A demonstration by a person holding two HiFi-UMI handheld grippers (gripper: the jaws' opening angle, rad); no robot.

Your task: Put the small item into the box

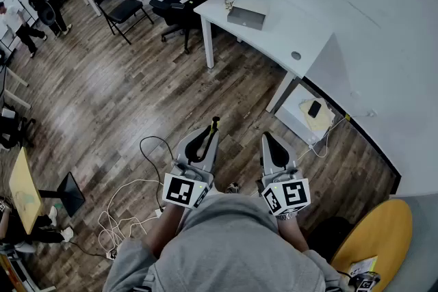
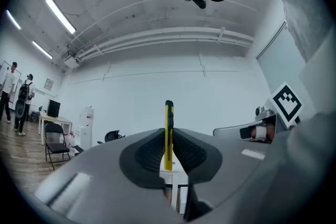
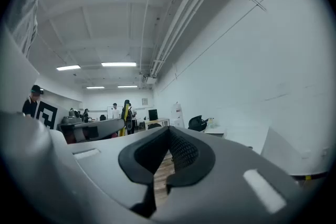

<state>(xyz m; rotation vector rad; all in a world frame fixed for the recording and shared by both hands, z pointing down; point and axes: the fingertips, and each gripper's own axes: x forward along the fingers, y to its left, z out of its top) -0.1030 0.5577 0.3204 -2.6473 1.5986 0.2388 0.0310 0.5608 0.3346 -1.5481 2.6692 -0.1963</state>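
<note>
Yellow knife (image 2: 168, 136), brown floor (image 1: 123, 92), white desk (image 1: 287, 24)
The knife has a black tip; the pads (image 2: 144, 157) are black, the marker cubes (image 1: 185, 190) carry black-and-white squares, the floor shows wood grain, the round table (image 1: 383, 236) is yellow.

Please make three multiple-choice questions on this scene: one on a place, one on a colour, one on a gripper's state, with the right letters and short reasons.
1. Where does the grey box stand? A. on the white table B. on the floor C. on a chair
2. What colour is the body of the knife in the left gripper? A. red B. yellow C. green
3. How do the jaws of the right gripper stand? A. together, empty B. shut on a knife C. wide apart
Answers: 1 A, the head view shows it on the tabletop; 2 B, yellow shows between its jaws; 3 A, the right gripper view shows the jaws meeting on nothing.
</note>
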